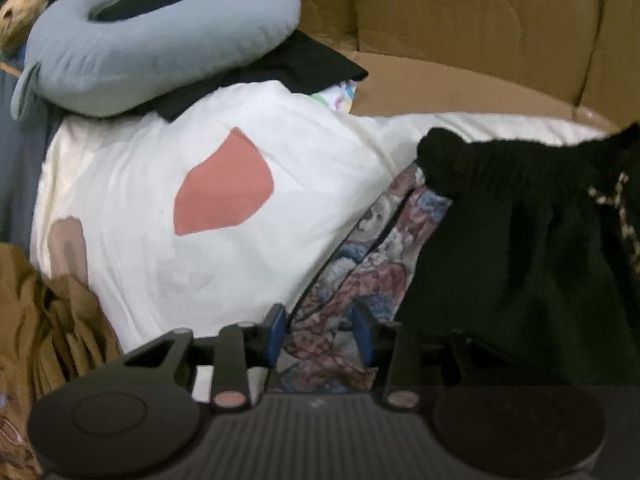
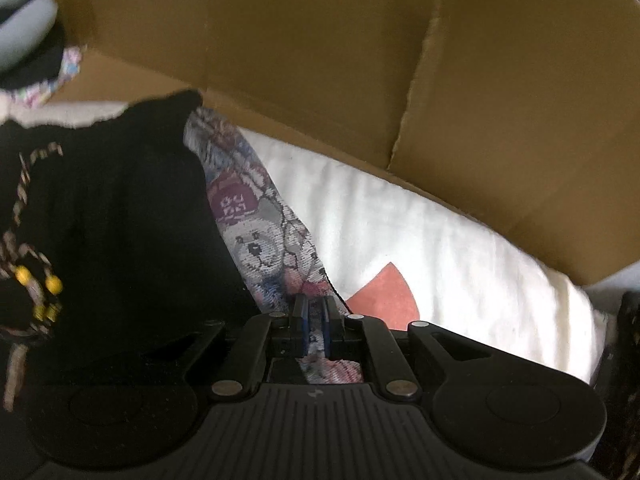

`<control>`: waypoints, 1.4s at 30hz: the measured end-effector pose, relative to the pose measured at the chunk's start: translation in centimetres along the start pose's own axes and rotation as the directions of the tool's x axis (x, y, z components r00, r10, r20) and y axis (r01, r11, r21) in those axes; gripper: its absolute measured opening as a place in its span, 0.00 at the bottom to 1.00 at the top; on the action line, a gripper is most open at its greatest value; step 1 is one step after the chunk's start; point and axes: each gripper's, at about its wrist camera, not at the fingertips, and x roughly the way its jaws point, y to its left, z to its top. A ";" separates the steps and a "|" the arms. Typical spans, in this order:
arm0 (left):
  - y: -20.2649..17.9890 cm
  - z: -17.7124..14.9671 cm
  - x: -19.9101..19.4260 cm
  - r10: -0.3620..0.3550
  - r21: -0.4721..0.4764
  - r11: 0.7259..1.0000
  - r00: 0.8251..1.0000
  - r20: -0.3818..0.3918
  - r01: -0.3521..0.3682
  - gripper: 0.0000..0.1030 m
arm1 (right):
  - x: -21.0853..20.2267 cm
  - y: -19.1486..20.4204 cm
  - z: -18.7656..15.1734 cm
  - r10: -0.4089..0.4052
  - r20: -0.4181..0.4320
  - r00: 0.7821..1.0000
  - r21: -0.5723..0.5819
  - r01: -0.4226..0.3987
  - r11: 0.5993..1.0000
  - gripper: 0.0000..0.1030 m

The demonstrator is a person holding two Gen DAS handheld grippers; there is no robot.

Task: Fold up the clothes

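Evidently a fold has just been laid and both tongs are letting go, judging by how the cloth lies. The left tongs point(image 1: 320, 334) stand partly apart with nothing pinched: their blue pads point(image 1: 276, 330) hover over the bear-patterned woven cloth point(image 1: 360, 264), apart from it as far as I can tell. The right tongs point(image 2: 315, 326) are narrow, a thin slot between the pads, and the same woven cloth point(image 2: 260, 248) runs under and between them; whether the pads press on it or merely flank it I cannot tell.

The task's thing, a black garment point(image 1: 520, 248), lies on the right in the left view and on the left in the right view, resting over the patterned cloth and the white bedding point(image 1: 140, 208). It looks like shorts or trousers: a gathered, elastic waistband along its far edge and a speckled drawstring point(image 2: 24, 216) ending in yellow beads. The fabric reads soft, matte and thick.

Around it: the white bedding is smooth cotton with salmon shapes printed on it; a grey-blue neck pillow point(image 1: 160, 48), plump and curved, sits far left on a flat black cloth point(image 1: 312, 64); crumpled mustard fabric point(image 1: 52, 320) lies near left; a stiff cardboard box point(image 2: 280, 40) walls the far side.

Next, I judge, the tongs need a fresh hold on the garment's waistband corners or hem, pinching only the black layer.
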 end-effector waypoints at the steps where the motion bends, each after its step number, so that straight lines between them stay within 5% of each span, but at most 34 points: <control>1: 0.0 0.1 0.1 0.012 -0.005 1.000 1.000 -0.001 -0.012 0.40 | 0.1 -0.2 -0.3 -0.003 -0.001 1.000 0.007 0.003 1.000 0.08; 5: 1.1 0.6 -0.3 0.019 -0.041 0.999 1.000 -0.004 -0.019 0.36 | 0.2 -2.2 -0.1 0.005 -0.011 1.000 0.085 -0.004 0.996 0.16; 11: 2.6 1.1 -3.0 -0.061 -0.085 0.994 0.997 0.051 0.066 0.31 | -1.2 -5.7 1.0 0.195 0.025 0.981 0.265 -0.194 0.944 0.17; 16: 1.6 1.7 -3.5 -0.137 -0.066 0.988 0.988 0.067 0.141 0.30 | 0.1 -2.5 3.2 0.228 0.030 0.973 0.209 -0.229 0.951 0.17; 20: 0.4 1.7 -3.0 -0.179 -0.067 0.981 0.982 0.055 0.183 0.20 | -0.5 -2.9 3.3 0.226 0.013 0.974 0.182 -0.225 0.957 0.15; 27: -0.5 2.3 -0.9 -0.168 -0.083 0.982 0.986 0.001 0.167 0.20 | 2.3 -2.7 5.0 0.243 -0.038 0.969 0.195 -0.231 0.953 0.14; 42: -1.4 4.3 0.6 -0.222 -0.091 0.970 0.974 0.040 0.225 0.19 | 4.7 0.2 7.4 0.260 -0.057 0.964 0.120 -0.252 0.960 0.06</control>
